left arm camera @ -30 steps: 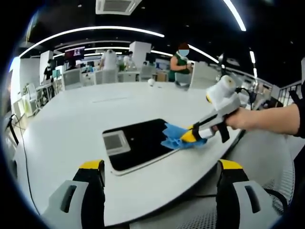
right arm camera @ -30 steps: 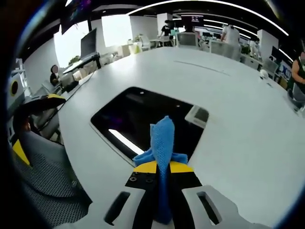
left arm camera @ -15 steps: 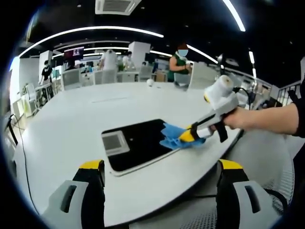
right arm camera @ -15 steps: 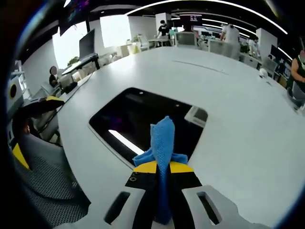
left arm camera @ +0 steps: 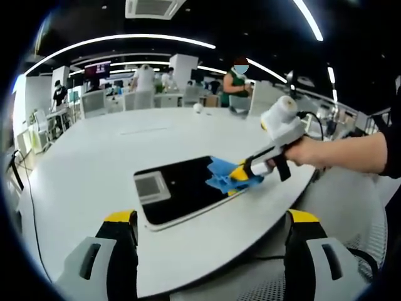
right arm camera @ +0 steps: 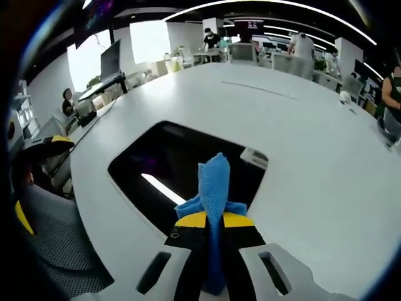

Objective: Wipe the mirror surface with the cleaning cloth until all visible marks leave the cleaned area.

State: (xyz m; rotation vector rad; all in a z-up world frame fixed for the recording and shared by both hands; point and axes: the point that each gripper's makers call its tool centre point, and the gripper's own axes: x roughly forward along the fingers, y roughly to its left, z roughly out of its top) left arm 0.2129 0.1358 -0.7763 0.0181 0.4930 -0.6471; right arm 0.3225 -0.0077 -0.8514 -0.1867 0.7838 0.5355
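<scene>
A dark rectangular mirror [left arm camera: 182, 188] with a pale frame lies flat on the white table [left arm camera: 81, 157]. A blue cleaning cloth [left arm camera: 223, 176] rests on the mirror's right end, pinched in my right gripper [left arm camera: 239, 175], which a hand holds there. In the right gripper view the cloth [right arm camera: 213, 185] stands up between the shut yellow-tipped jaws of the right gripper [right arm camera: 212, 219], over the mirror [right arm camera: 182, 166] near its close edge. My left gripper [left arm camera: 212, 224] hovers off the table's near edge, jaws wide apart, with nothing in them.
A grey mesh chair [right arm camera: 50, 251] stands beside the table. A small white ball [left arm camera: 198, 108] lies on the table's far side. People stand at desks in the background. The table [right arm camera: 313, 144] is bare around the mirror.
My right gripper has slid the cloth a little further onto the mirror, toward its middle. The left gripper has stayed still.
</scene>
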